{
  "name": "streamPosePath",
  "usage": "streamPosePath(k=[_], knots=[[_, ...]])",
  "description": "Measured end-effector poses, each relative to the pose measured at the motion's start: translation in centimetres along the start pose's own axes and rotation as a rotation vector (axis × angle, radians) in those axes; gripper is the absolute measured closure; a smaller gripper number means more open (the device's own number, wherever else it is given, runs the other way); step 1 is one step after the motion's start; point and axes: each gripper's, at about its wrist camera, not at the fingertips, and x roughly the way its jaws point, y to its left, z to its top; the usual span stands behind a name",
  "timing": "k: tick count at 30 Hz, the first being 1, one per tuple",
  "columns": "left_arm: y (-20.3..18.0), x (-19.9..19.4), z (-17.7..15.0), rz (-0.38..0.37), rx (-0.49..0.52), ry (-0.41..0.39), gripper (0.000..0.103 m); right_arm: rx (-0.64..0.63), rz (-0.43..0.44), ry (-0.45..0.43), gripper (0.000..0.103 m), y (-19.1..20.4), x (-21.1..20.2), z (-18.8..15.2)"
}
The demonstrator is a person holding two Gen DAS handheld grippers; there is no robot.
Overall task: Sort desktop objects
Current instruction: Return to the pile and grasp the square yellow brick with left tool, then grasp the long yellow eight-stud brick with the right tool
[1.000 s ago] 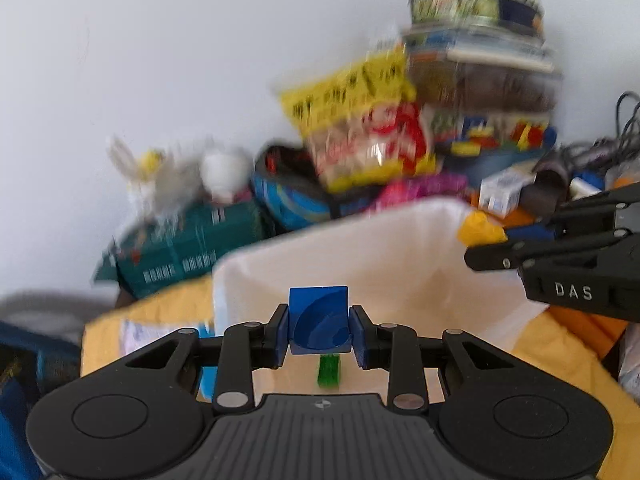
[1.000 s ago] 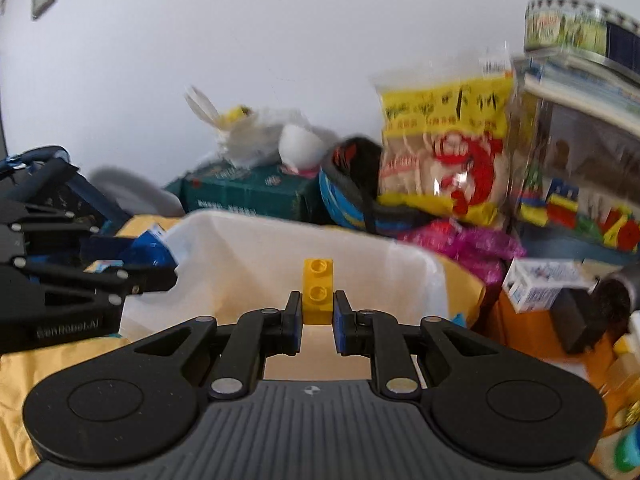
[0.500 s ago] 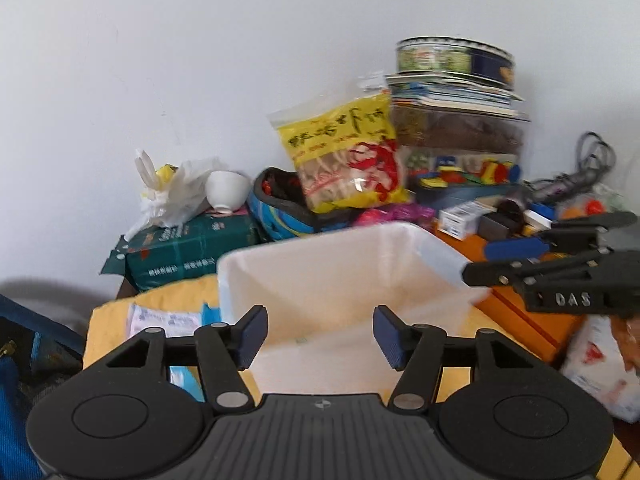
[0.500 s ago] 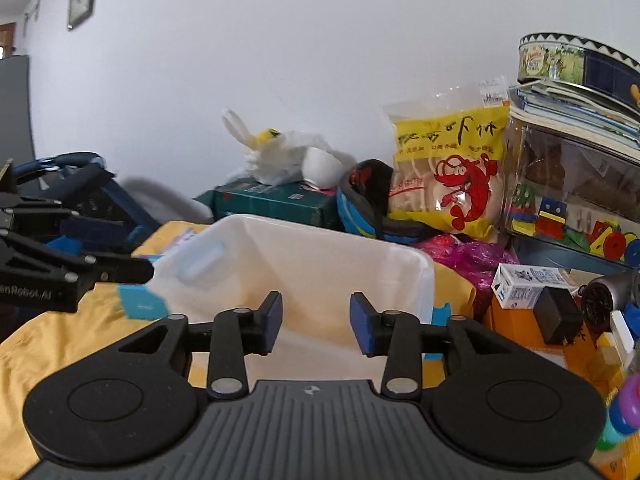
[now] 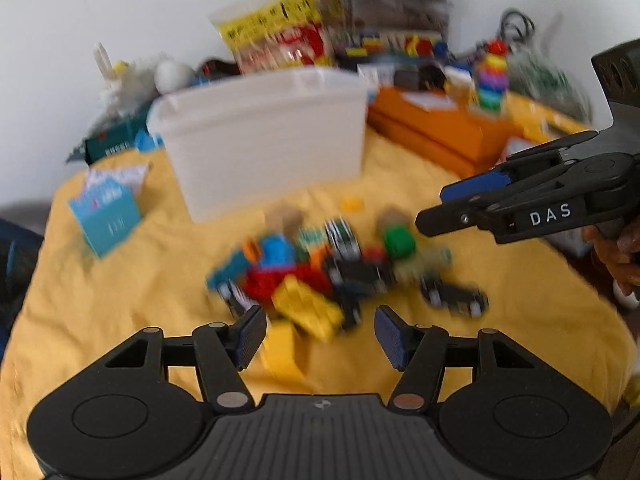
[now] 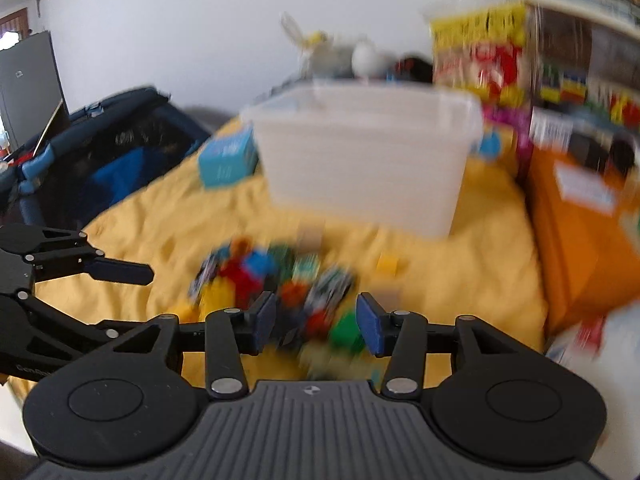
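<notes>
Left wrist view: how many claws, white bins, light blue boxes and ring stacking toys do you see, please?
Claws: 2, left claw and right claw
White bin: 1
Light blue box: 1
Ring stacking toy: 1
Total: 5

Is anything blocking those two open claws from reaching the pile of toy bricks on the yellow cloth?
Nothing visible does. The left gripper and right gripper are both open over the blurred pile of coloured toy bricks, with only bare yellow cloth around it.
</notes>
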Motion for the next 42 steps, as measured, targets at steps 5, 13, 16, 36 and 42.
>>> streamPosePath(k=[5, 13, 16, 36, 42], knots=[[-1.0, 0.4, -2.1, 0.021, 0.027, 0.028, 0.039, 0.002, 0.056, 0.071, 0.059, 1.7, 0.1, -3.0], [-0.5, 2.6, -1.3, 0.121, 0.107, 0.026, 0.043, -0.086, 0.041, 0.133, 0.069, 4.5, 0.3, -5.5], [0.9, 2.8, -1.1, 0.11, 0.044, 0.024, 0.047, -0.086, 0.026, 0.124, 0.069, 4.8, 0.0, -5.7], [1.5, -2.5, -5.5, 0.074, 0.079, 0.038, 0.077, -0.222, -0.01, 0.035, 0.066, 9.5, 6.5, -2.2], [1.2, -2.4, -5.3, 0.069, 0.098, 0.015, 0.077, -0.219, -0.043, 0.081, 0.075, 8.8, 6.0, -2.4]])
